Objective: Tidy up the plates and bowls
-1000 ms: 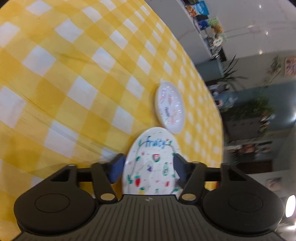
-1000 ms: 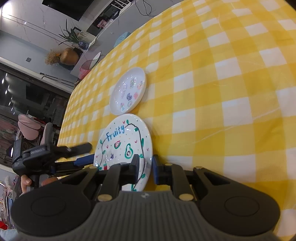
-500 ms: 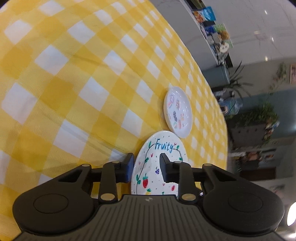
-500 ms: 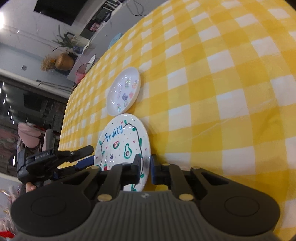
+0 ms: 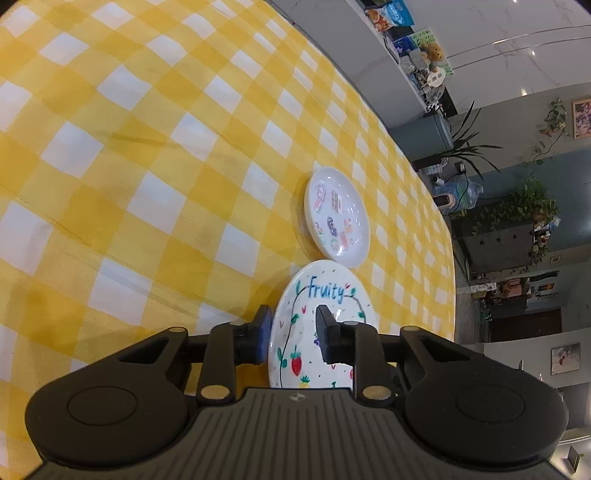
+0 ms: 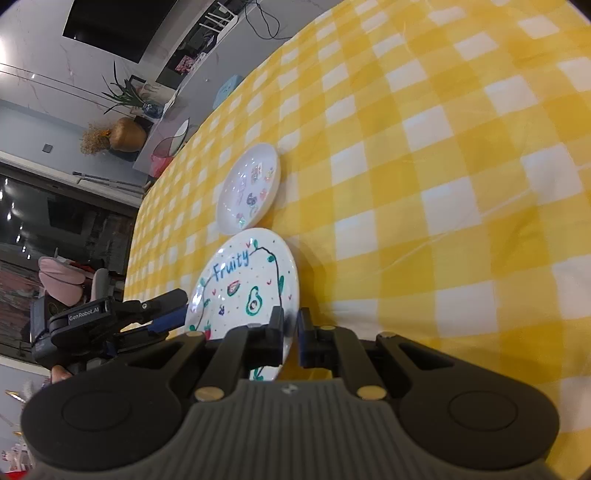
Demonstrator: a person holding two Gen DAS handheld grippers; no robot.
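A white plate lettered "Fruity" [image 5: 325, 295] with drawn fruit is held at two edges just above the yellow checked tablecloth [image 5: 147, 147]. My left gripper [image 5: 291, 328] is shut on its rim, one finger under and one on top. My right gripper [image 6: 290, 326] is shut on the opposite rim of the same plate [image 6: 240, 280]. A smaller white plate with coloured stickers [image 5: 336, 218] lies flat on the cloth just beyond it, and shows in the right wrist view [image 6: 251, 188]. The left gripper also shows in the right wrist view [image 6: 166, 310].
The table's far edge curves past the plates. Beyond it are shelves, potted plants [image 5: 517, 206], a vase [image 6: 127, 134] and a dark screen [image 6: 110, 26]. Checked cloth stretches wide on both sides of the plates.
My left gripper has closed from wide open onto the Fruity plate's rim. The right gripper has stayed shut on the other rim. The plate has moved a little closer to the sticker plate.
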